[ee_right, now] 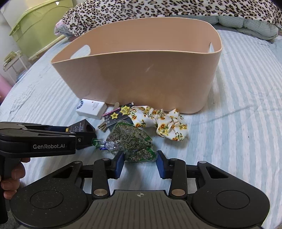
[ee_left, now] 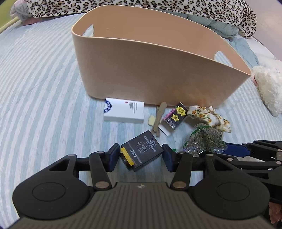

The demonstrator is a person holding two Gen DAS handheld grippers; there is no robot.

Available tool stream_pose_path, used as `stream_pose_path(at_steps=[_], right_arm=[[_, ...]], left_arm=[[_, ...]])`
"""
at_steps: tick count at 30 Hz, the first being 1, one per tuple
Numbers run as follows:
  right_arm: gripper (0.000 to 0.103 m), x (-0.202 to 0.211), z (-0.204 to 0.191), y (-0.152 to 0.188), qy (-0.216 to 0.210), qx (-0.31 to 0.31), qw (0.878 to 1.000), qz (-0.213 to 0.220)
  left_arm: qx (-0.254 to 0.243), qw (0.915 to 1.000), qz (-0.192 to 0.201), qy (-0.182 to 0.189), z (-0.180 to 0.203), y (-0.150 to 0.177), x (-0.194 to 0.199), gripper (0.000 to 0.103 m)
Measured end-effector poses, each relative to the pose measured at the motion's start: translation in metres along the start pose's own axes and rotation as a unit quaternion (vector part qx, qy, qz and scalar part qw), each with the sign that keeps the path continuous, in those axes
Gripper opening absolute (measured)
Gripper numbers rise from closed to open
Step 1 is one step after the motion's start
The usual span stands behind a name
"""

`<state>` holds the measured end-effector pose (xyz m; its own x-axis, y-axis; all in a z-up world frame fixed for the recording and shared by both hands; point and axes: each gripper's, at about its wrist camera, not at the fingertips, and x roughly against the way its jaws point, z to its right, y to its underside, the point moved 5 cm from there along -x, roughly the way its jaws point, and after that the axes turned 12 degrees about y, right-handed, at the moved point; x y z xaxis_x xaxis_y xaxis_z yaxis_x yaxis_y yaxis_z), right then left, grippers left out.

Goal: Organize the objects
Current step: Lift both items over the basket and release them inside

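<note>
A tall beige basket stands on the striped bed. In front of it lie a white box, wooden sticks, a black starred box, a floral scrunchie and a clear bag of dried herbs. My left gripper is open around a small black box, both pads close beside it. My right gripper is open around the near end of the herb bag.
A leopard-print blanket is piled behind the basket. A white fluffy item lies at the right. A green bin stands beyond the bed's left edge. The right gripper's fingers show beside the herb bag in the left wrist view.
</note>
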<state>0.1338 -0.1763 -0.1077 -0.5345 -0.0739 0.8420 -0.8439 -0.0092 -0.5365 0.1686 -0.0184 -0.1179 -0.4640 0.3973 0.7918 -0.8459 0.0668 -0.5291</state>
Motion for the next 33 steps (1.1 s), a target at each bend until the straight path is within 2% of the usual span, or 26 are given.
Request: stream_pose_path(at_steps=[7, 10, 20, 26, 33], right_arm=[[0.036, 0.030, 0.003, 0.001, -0.012, 0.003, 1.000, 0.023], [0.036, 0.045, 0.009, -0.005, -0.014, -0.003, 0.999, 0.042], [0.036, 0.089, 0.031, -0.052, -0.007, -0.031, 0.991, 0.127], [0.036, 0.098, 0.044, -0.084, 0.004, -0.047, 0.985, 0.164], [0.036, 0.096, 0.043, -0.118, 0.030, -0.051, 0.979, 0.196]], left_arm=[[-0.025, 0.9994, 0.024, -0.011, 0.013, 0.004, 0.030, 0.054], [-0.047, 0.9973, 0.051, -0.022, 0.020, 0.000, 0.051, 0.054], [-0.098, 0.9847, 0.137, -0.044, 0.043, -0.046, 0.109, 0.054], [-0.113, 0.9789, 0.159, -0.059, 0.046, -0.075, 0.113, 0.054], [-0.104, 0.9780, 0.162, -0.080, 0.031, -0.108, 0.098, 0.054]])
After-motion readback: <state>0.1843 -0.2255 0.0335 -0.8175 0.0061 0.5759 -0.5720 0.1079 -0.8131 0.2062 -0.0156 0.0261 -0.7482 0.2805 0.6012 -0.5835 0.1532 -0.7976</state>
